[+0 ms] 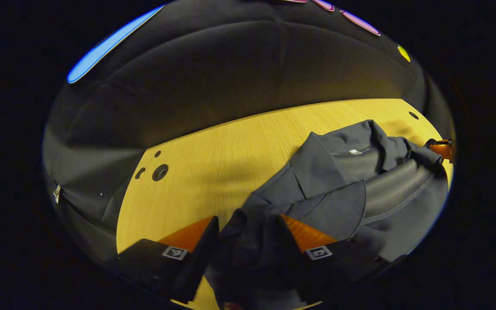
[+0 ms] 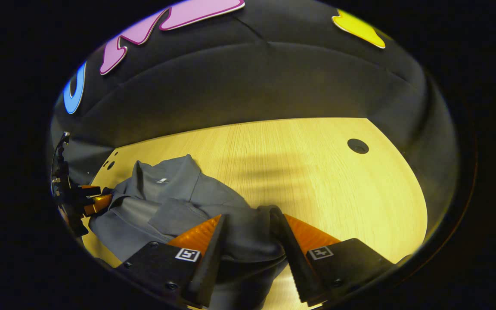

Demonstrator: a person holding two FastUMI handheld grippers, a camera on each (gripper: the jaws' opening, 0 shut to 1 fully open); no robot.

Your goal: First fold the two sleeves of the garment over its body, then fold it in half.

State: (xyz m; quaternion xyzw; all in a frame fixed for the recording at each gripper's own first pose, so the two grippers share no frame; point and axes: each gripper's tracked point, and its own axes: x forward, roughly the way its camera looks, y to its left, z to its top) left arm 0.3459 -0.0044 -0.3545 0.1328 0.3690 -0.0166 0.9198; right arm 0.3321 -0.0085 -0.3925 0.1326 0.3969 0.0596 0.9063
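Both grippers are busy with the dark grey cloth garment with a collar (image 1: 338, 181), which lies bunched up on the yellow wooden table (image 1: 213, 163). The left gripper (image 1: 248, 228) has a fold of the grey cloth sitting right between its two fingers, and the fingers stand a little way apart with the cloth filling the gap, so it looks like it has hold of the cloth. The right gripper (image 2: 248, 228) looks the same: a lump of cloth sits between its fingers, which are partly open around it. The rest of the garment spreads out ahead and to the right of the left gripper, and ahead and to the left of the right gripper. I think this is the sleeve-folding step, since the shirt is not flat or halved yet. Next, each gripper probably needs to carry its piece of cloth inward and lay it down over the middle of the shirt.
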